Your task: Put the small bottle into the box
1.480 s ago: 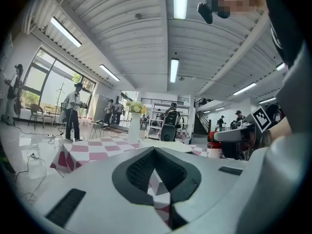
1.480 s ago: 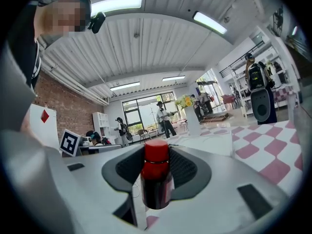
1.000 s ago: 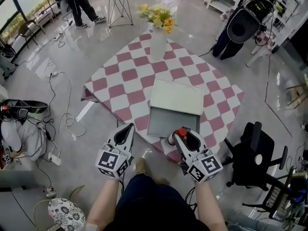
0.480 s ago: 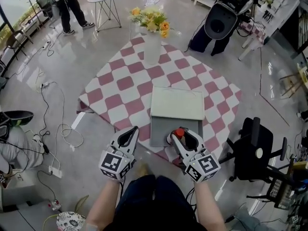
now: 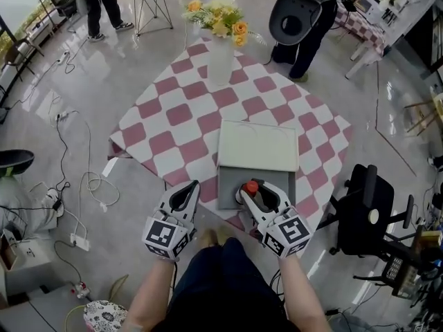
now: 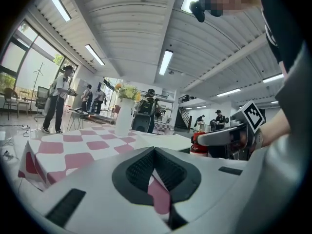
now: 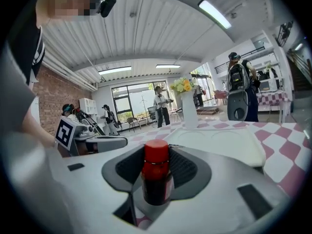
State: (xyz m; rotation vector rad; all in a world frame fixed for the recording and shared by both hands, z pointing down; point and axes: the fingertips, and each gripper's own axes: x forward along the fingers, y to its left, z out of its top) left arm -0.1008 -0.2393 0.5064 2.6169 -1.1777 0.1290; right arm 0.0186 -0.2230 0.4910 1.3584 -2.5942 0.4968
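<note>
R tool (image 5: 255, 194) clamped on the small bottle (image 5: 250, 186) at the open box's (image 5: 230, 184) near edge on the checkered table (image 5: 173, 116), L tool (image 5: 187, 189) pinched shut w/ nothing in it.

From the head view I see only the red cap of the bottle (image 5: 250, 185); the right gripper (image 5: 255, 194) hides its body. That gripper also covers the near right part of the box (image 5: 230, 185), so I cannot tell whether the bottle's base touches the box floor. In the right gripper view the bottle's foot sits behind the gripper's own body. From the left gripper view only a red sliver of it shows. At the far side, a person (image 5: 104, 2) on the left and another carrying a backpack (image 5: 297, 16) are cut off by the top edge.
</note>
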